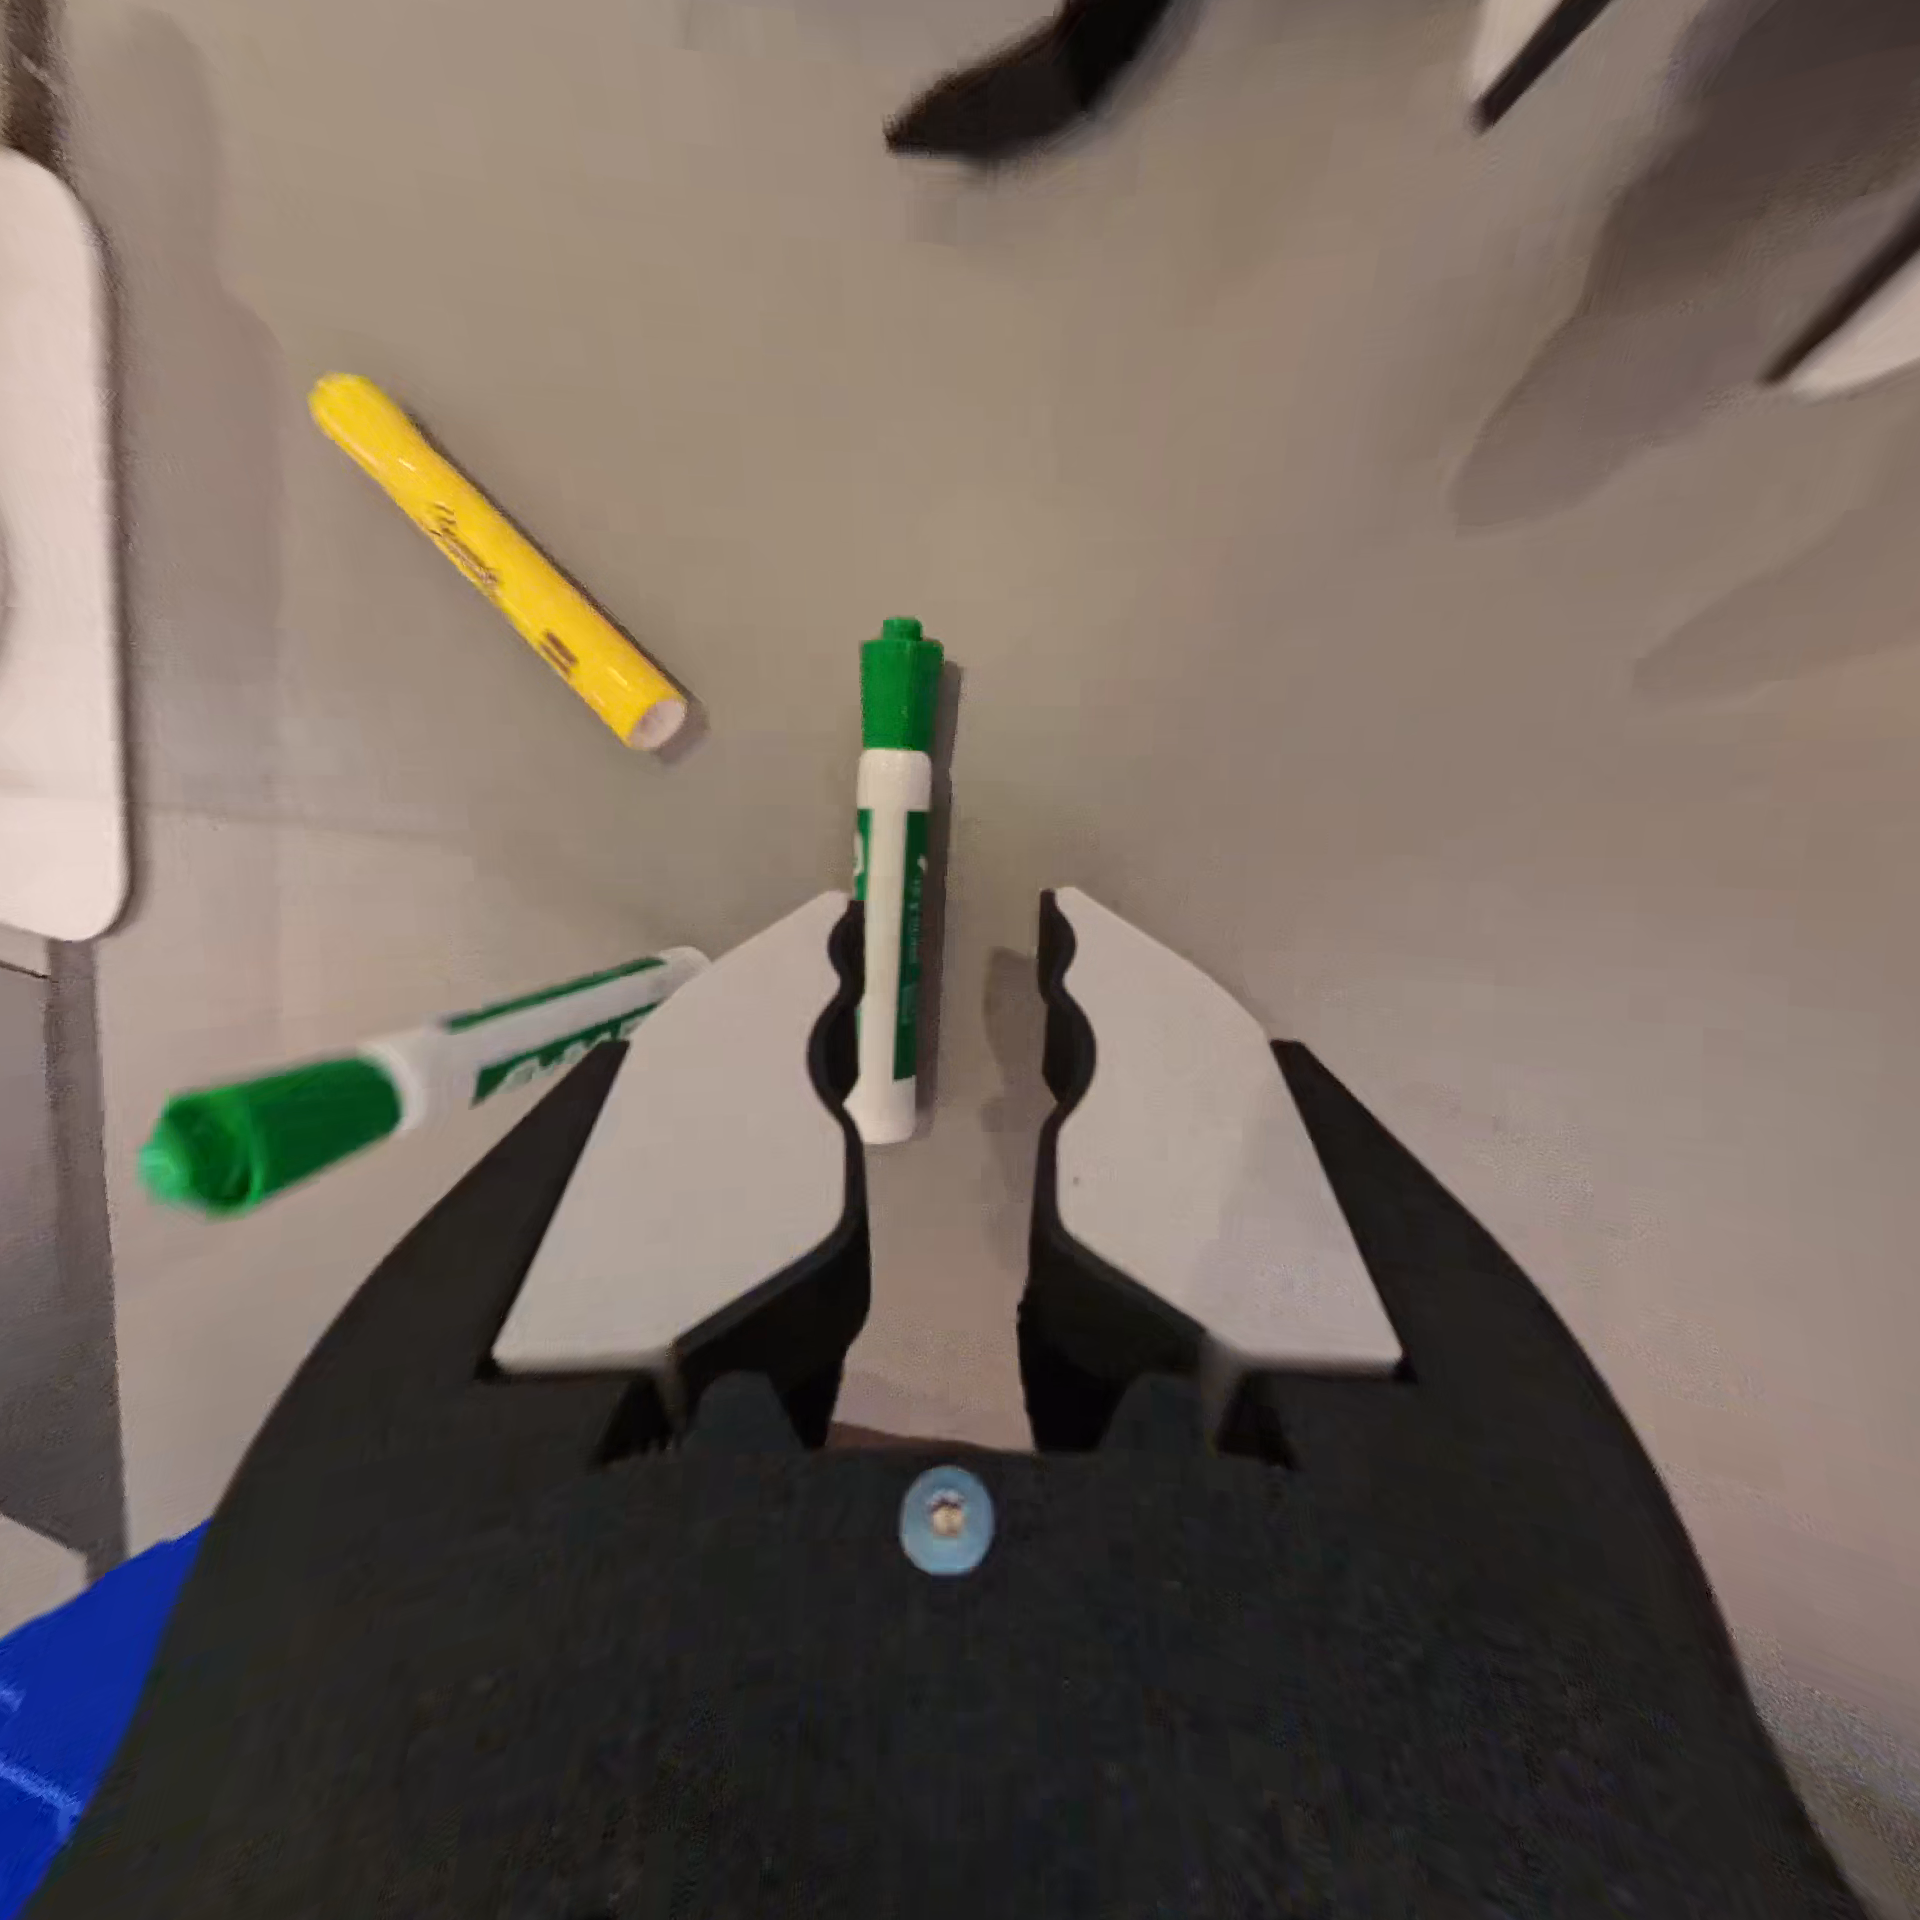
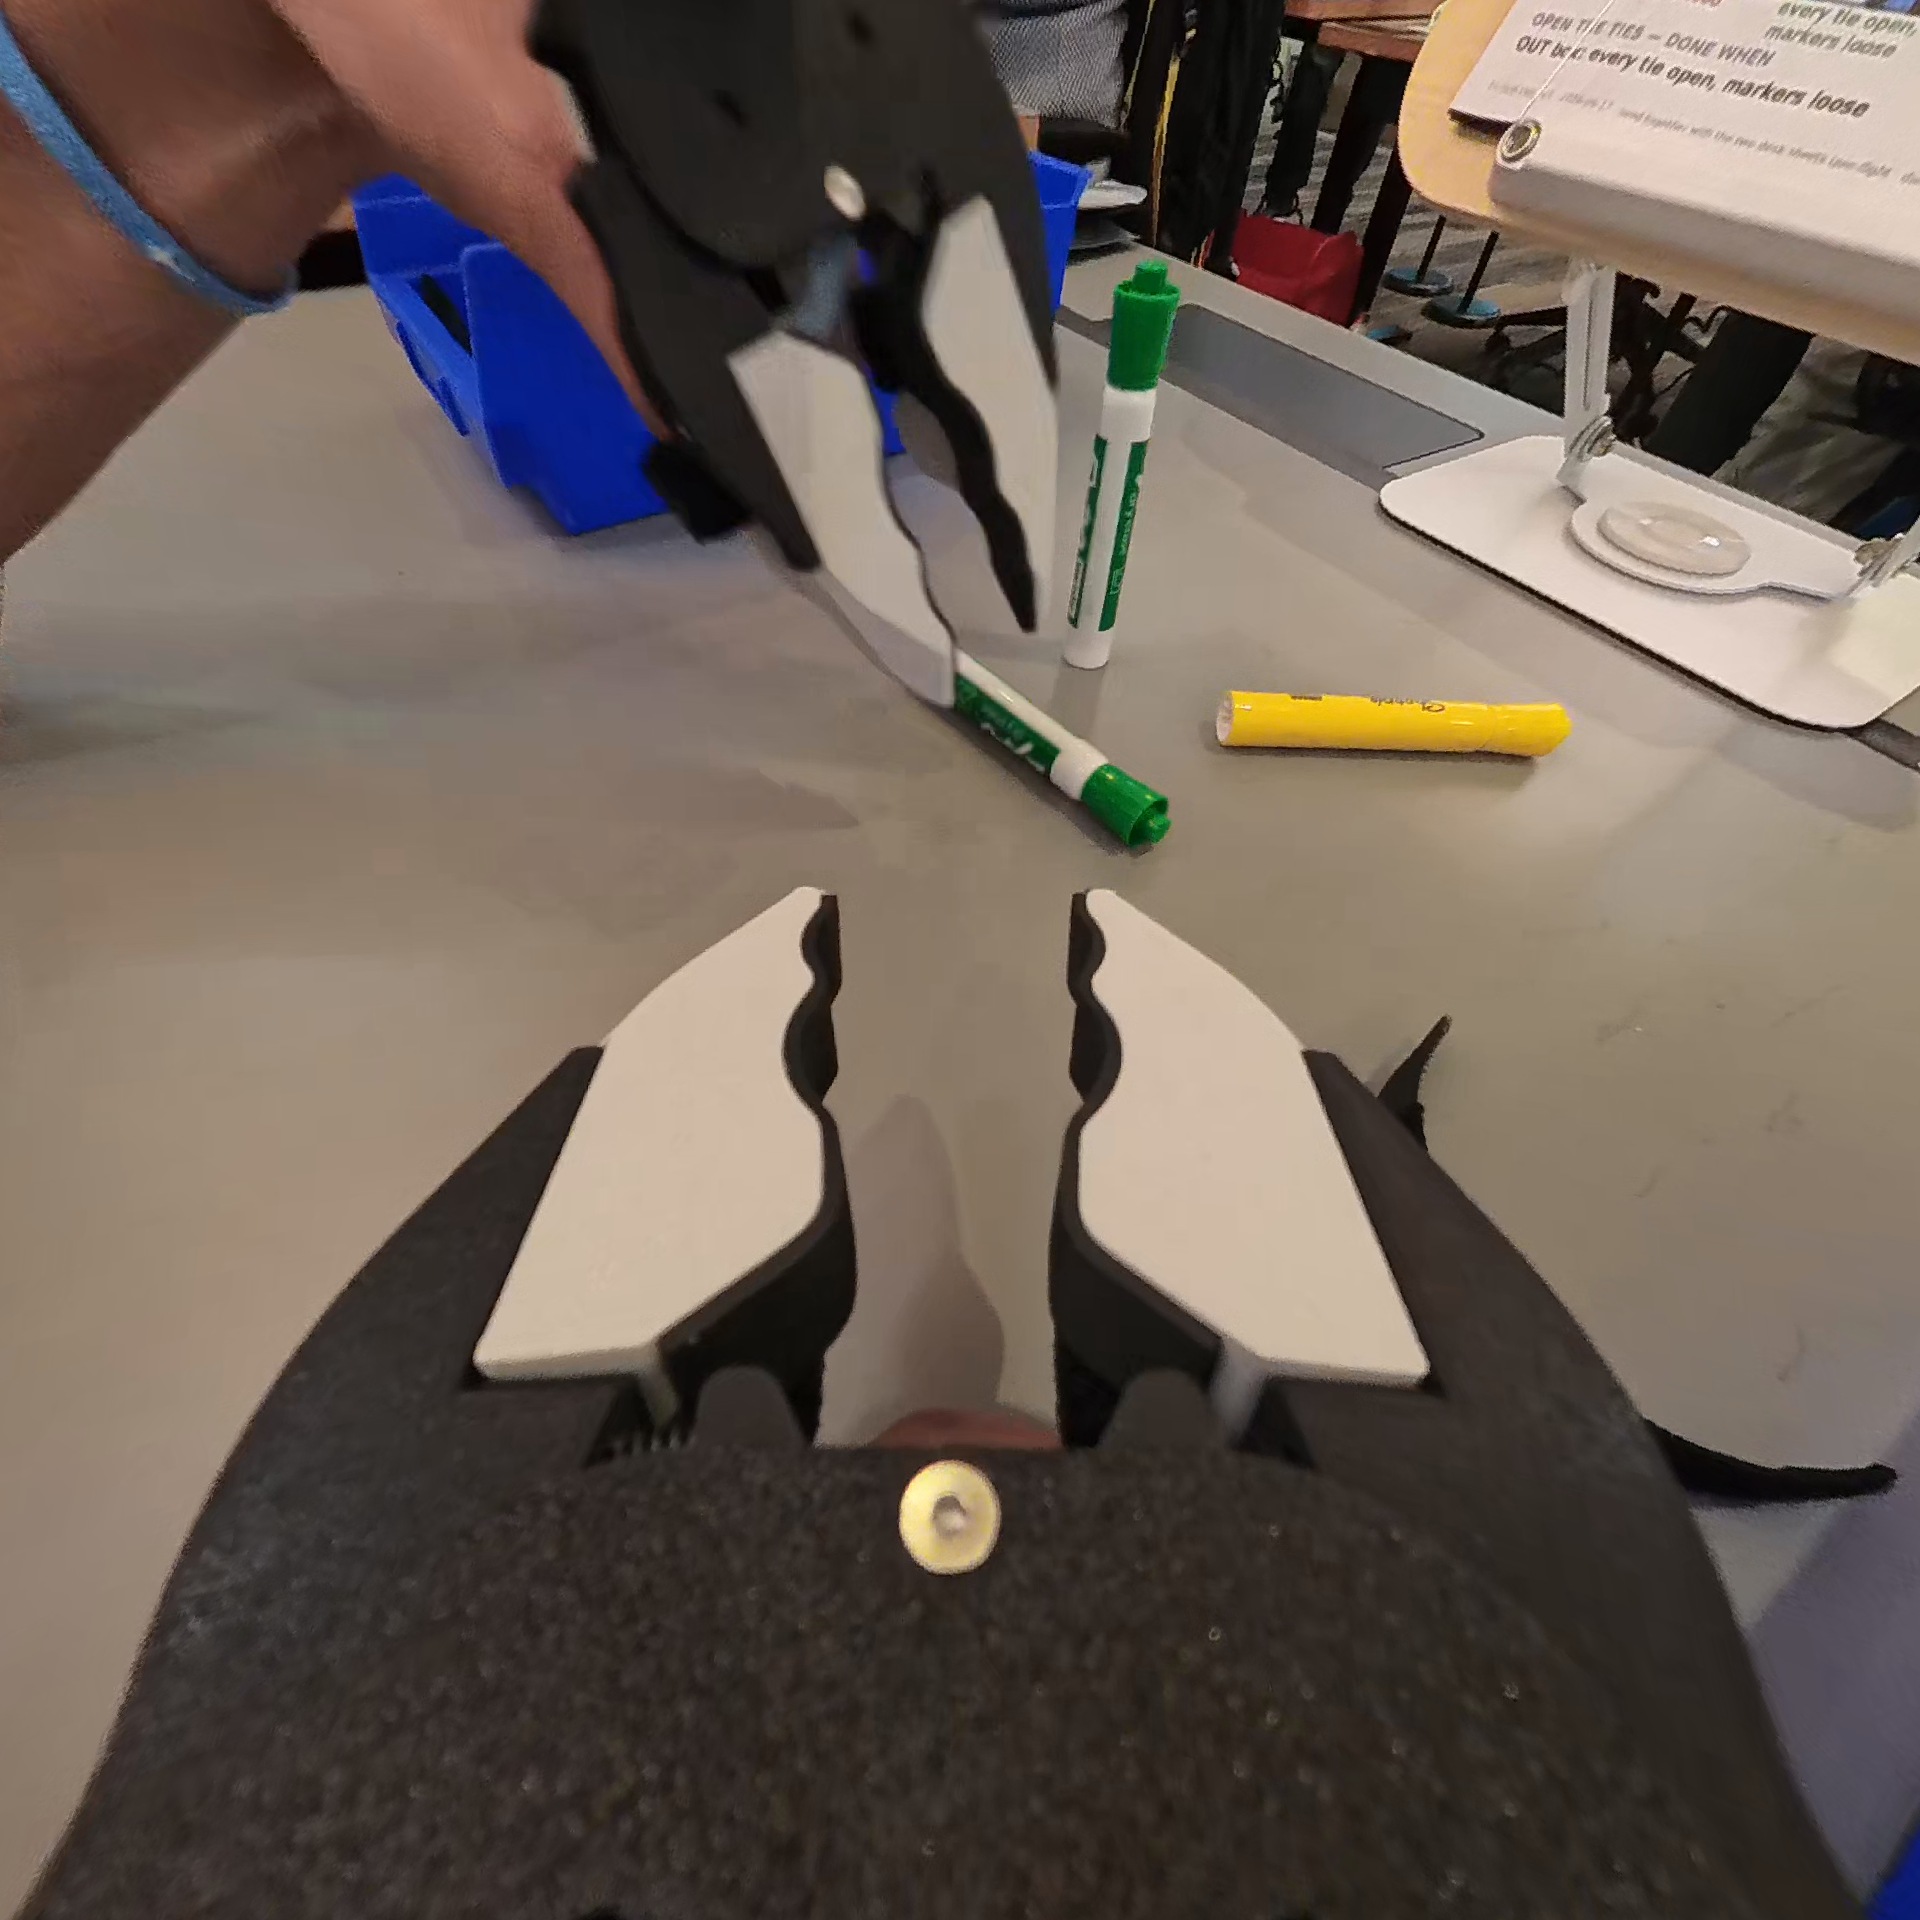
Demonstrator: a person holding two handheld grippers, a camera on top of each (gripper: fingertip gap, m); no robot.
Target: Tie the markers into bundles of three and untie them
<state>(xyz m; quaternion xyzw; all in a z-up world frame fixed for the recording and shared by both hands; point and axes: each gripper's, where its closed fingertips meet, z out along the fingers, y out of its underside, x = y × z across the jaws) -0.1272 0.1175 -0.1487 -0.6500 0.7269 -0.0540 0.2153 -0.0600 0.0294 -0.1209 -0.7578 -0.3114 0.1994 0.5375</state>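
Three loose markers lie on the grey table point(image 2: 416, 831). One green-capped white marker point(image 1: 894, 883) lies between my left gripper's point(image 1: 945, 914) open jaws, close to the left finger; in the right wrist view that marker point(image 2: 1060, 758) has its tail end under the left gripper point(image 2: 982, 644). A second green marker point(image 1: 416, 1070) lies to the left, also in the right wrist view point(image 2: 1117, 468). A yellow highlighter point(image 1: 499, 561) lies apart point(image 2: 1392, 722). My right gripper point(image 2: 951, 904) is open and empty, short of the markers. A black strap point(image 2: 1766, 1475) lies beside it.
A blue bin point(image 2: 520, 374) stands behind the left gripper. A white stand point(image 2: 1662, 561) holding a printed sheet sits at the back right; its base shows in the left wrist view point(image 1: 52, 540). A hand point(image 2: 260, 156) holds the left gripper. The strap looks blurred at the top point(image 1: 1029, 83). Spacing between my two grippers at the tips: around 12 cm. My right tips are about 20 cm from the yellow highlighter point(image 1: 499, 561), my left tips only 15 cm.
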